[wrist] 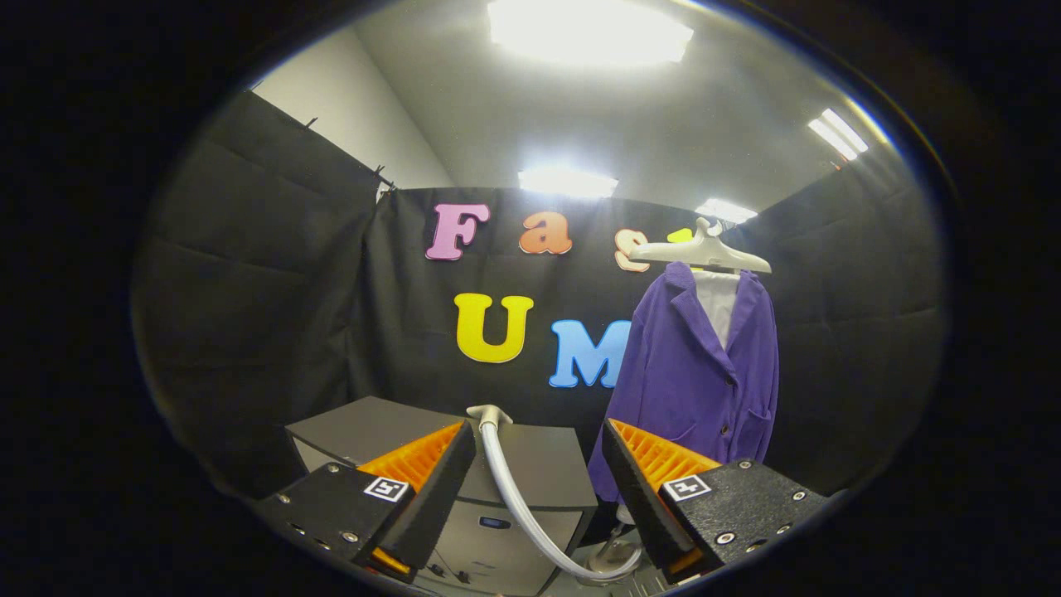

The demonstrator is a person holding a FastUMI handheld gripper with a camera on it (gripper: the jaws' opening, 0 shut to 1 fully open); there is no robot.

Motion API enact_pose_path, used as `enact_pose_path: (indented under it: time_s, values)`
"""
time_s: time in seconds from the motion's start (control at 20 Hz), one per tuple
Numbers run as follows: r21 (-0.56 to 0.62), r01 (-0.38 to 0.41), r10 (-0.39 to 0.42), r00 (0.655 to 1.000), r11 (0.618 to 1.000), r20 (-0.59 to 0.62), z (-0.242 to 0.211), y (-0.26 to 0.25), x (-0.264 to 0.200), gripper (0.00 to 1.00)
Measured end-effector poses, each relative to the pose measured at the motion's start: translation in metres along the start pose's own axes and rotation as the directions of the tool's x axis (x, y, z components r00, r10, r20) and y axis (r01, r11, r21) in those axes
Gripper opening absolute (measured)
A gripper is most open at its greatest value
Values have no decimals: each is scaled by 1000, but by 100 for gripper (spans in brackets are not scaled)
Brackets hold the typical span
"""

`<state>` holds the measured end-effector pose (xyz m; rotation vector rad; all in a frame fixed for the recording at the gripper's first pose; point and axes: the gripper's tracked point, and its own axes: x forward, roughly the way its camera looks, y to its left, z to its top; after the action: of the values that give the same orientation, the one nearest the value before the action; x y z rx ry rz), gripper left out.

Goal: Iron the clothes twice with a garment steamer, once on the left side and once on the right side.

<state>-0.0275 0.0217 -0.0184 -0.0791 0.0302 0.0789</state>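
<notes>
Your claw [539, 473] hangs with its two fingers spread apart and empty, the one pale steamer hose [518, 497] curving up between them from a grey cabinet [539, 464] just ahead, its head likely parked there within reach. To the far right, one purple jacket [696, 373] hangs over a white shirt on a single pale hanger [704, 249], probably hung upright and open-fronted so each side can take a pass; neither looks begun.
</notes>
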Motion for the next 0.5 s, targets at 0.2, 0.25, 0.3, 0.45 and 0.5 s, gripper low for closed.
enact_pose_path:
  time_s: [0.2, 0.25, 0.3, 0.45, 0.5]
  values:
    - [-42, -43, 44, 999, 998, 23, 18, -9, -6, 95]
    - [-48, -56, 57, 998, 997, 27, 20, -11, -8, 95]
    - [-56, -69, 70, 997, 996, 23, 20, -14, -11, 95]
    - [-78, -109, 110, 994, 991, 7, 15, -20, -22, 95]
    - [-73, -122, 123, 992, 990, 13, 16, -22, -26, 95]
